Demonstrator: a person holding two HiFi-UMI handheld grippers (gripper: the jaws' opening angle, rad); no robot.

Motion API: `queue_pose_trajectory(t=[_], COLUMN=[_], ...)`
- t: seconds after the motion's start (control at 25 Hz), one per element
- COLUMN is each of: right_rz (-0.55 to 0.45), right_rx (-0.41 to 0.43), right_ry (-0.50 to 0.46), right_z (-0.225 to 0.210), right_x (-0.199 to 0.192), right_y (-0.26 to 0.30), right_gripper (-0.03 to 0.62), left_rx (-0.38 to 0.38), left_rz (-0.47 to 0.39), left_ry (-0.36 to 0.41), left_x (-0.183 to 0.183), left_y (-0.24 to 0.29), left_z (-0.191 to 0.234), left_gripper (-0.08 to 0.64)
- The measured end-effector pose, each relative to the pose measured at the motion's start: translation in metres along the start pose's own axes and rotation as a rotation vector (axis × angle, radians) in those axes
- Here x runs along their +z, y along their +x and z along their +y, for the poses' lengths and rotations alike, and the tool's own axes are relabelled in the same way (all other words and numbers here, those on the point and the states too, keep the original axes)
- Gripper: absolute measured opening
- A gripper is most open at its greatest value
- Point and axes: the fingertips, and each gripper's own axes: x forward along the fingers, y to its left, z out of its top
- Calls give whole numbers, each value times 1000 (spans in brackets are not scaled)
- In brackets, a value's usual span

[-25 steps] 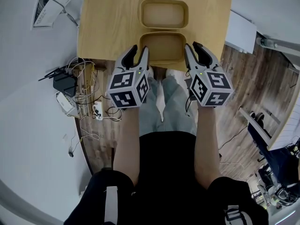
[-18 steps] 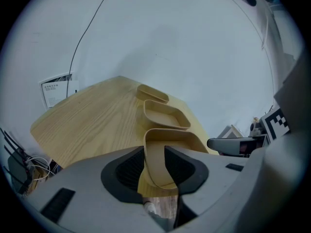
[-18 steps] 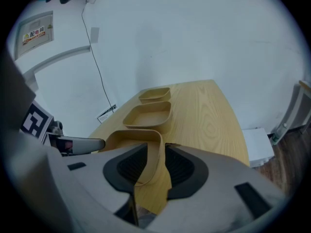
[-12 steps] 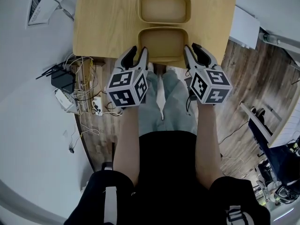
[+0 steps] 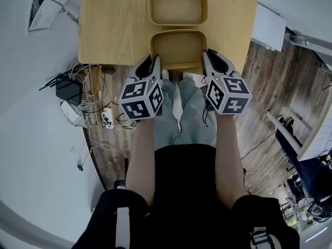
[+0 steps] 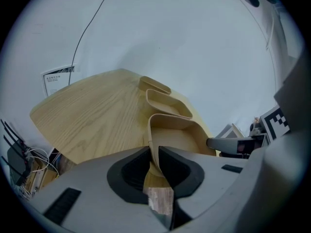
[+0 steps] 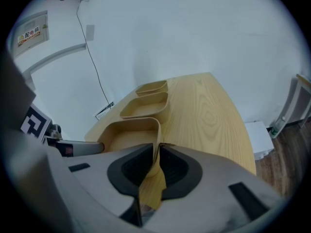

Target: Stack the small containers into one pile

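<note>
Near container, long axis crosswise—left gripper and right gripper jaws, just closed, pinch its ends.

The left gripper and right gripper, whose jaws stood wide apart a second ago, have just closed on the side walls of the nearest tan rectangular container.

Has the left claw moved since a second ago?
Yes. The left claw has just been closing: its outer jaw swung in toward the left wall of the near container, which both jaws now pinch.
</note>
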Motion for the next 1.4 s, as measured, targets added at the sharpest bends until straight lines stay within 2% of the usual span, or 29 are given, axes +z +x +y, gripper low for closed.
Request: queue_pose_trajectory(t=[0.4, 0.68, 1.4], right_rz=[-36, -81, -233], right_rx=[7, 22, 87], right_ry=[-14, -24, -89], right_z=[6, 11, 17], right_x=[14, 34, 126], right_y=[-8, -19, -53], right_gripper=[31, 31, 31], left_rx=[20, 21, 19], left_rz=[-36, -90, -256], left_ry=[12, 35, 113], left_x=[15, 38, 129], left_y=[-12, -25, -59], left_z=[-1, -10, -50], left_gripper=[44, 44, 44])
